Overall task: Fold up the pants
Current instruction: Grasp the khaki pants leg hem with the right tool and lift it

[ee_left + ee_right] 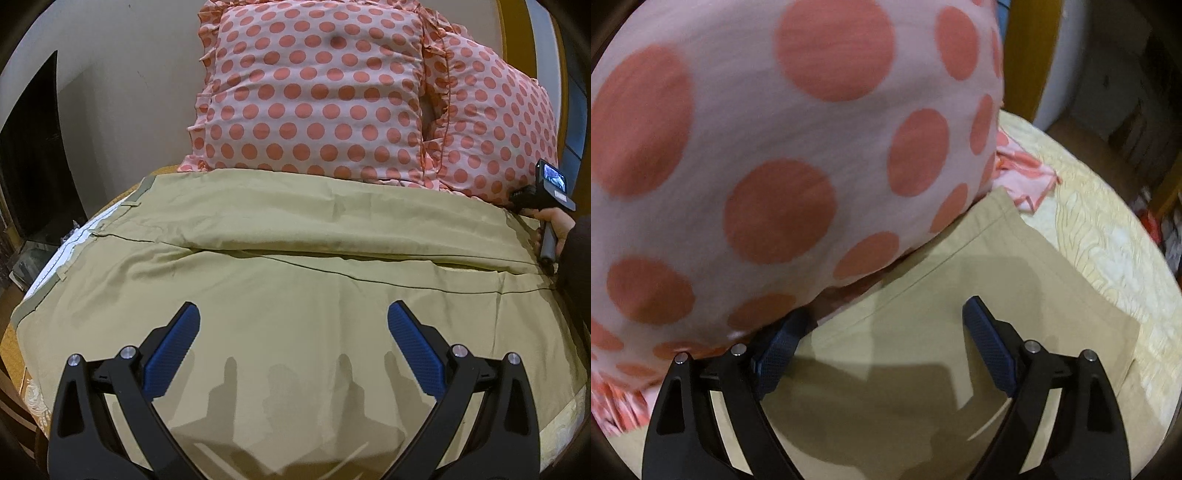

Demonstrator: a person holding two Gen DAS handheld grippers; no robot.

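Note:
Khaki pants (280, 280) lie spread flat across the bed, waistband at the left (144, 184), legs running right. My left gripper (293, 325) is open and empty just above the near leg. My right gripper (886, 325) is open over the leg hems (960, 288) at the far right; its left finger sits against a pillow. In the left wrist view the right gripper's handle (546, 236) shows at the right edge, held by a hand.
Two pink pillows with orange dots (314, 92) (757, 147) stand along the pants' far edge. A cream patterned bedspread (1100, 229) lies beyond the hems. A wooden bed frame (1023, 55) rises behind. A dark doorway (33, 147) is at left.

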